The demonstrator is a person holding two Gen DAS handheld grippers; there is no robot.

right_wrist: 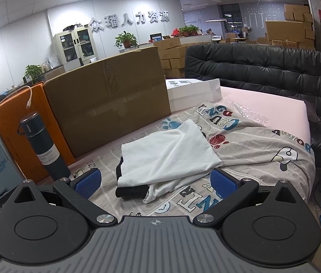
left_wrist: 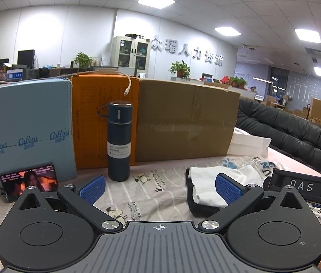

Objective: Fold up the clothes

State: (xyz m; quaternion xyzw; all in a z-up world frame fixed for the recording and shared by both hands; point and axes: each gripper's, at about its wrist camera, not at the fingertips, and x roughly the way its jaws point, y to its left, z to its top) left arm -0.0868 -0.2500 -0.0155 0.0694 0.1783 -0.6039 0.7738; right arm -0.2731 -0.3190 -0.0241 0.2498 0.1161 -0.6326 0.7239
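Note:
A folded white garment lies on a dark black garment on the patterned grey sheet. In the left wrist view the white garment sits to the right, just ahead of the right blue pad. My left gripper is open and empty above the sheet. My right gripper is open and empty, its jaws wide on either side of the near edge of the garments. The right gripper's body shows at the right of the left wrist view.
A dark blue vacuum bottle stands at the back, before an orange box, a large brown carton and a light blue box. A phone leans at left. A white box, clear plastic wrap and a black sofa are to the right.

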